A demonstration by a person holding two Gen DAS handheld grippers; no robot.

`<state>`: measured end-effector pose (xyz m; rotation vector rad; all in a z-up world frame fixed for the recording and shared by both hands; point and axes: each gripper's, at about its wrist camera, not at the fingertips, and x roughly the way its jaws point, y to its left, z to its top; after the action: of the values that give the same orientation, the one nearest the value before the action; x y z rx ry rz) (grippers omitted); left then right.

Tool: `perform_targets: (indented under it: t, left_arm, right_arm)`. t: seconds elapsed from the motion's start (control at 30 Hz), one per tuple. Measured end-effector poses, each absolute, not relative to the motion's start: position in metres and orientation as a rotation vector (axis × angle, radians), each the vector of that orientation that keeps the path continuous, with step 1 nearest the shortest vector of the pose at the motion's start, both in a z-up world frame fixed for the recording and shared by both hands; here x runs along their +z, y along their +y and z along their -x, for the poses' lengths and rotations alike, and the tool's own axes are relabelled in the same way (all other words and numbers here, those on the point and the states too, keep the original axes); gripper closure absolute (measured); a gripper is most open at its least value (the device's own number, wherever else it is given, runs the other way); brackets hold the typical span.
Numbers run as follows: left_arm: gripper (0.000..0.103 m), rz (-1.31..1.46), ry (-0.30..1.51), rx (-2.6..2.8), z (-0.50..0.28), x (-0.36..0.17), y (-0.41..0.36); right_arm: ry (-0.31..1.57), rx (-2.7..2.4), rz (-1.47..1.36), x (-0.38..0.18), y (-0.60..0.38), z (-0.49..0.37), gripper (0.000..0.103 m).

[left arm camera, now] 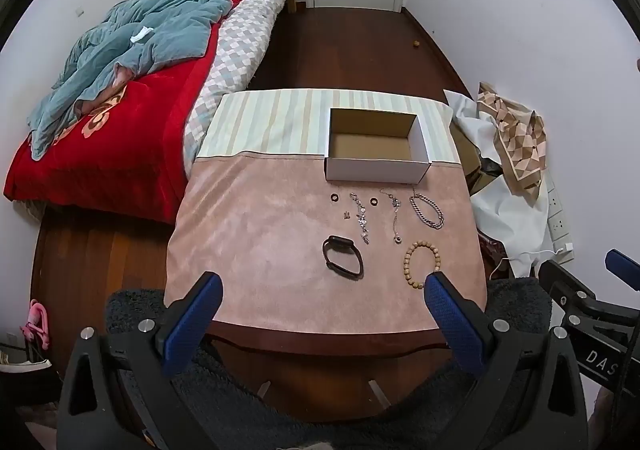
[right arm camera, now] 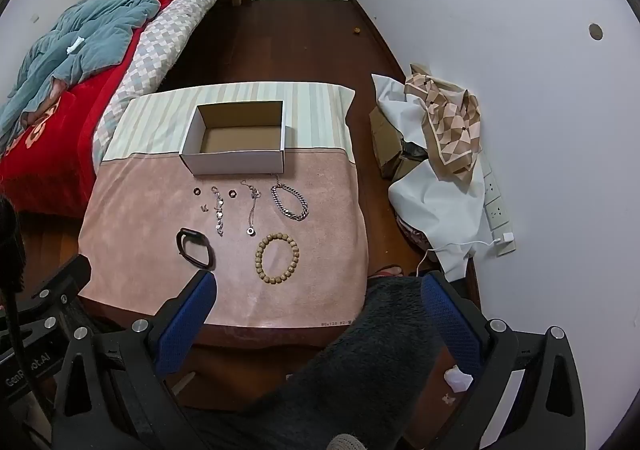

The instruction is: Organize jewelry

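An open white cardboard box (left arm camera: 376,168) (right arm camera: 234,162) stands empty at the back of the pink table mat (left arm camera: 256,242) (right arm camera: 136,210). In front of it lie jewelry pieces: a wooden bead bracelet (left arm camera: 422,265) (right arm camera: 277,258), a black band (left arm camera: 343,262) (right arm camera: 195,248), a silver chain bracelet (left arm camera: 427,208) (right arm camera: 289,202), two thin silver chains (left arm camera: 361,217) (left arm camera: 396,219) (right arm camera: 219,210) (right arm camera: 252,210), two small dark rings (left arm camera: 334,196) (left arm camera: 374,202) (right arm camera: 197,191) (right arm camera: 232,193) and a small charm (left arm camera: 346,215). My left gripper (left arm camera: 324,286) and right gripper (right arm camera: 320,286) are both open and empty, held back over the table's near edge.
A bed (left arm camera: 120,110) with a red blanket and blue quilt stands left of the table. White cloth, a patterned scarf (right arm camera: 448,130) and cardboard boxes lie right, by a power strip (right arm camera: 496,206). Dark fuzzy fabric (right arm camera: 380,350) sits below the grippers. The right gripper's body shows in the left wrist view (left arm camera: 592,310).
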<state>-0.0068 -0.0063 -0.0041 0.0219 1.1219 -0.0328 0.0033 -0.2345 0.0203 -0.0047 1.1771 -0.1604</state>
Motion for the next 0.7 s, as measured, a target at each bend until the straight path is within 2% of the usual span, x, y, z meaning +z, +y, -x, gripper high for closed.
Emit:
perform_targets:
  t: [0.7]
  left_arm:
    - [0.000, -0.018, 1.117, -0.036, 0.0023, 0.0002, 0.0006]
  right_arm:
    - [1.174, -0.165, 0.007, 0.0187, -0.2285, -0.0006, 0.000]
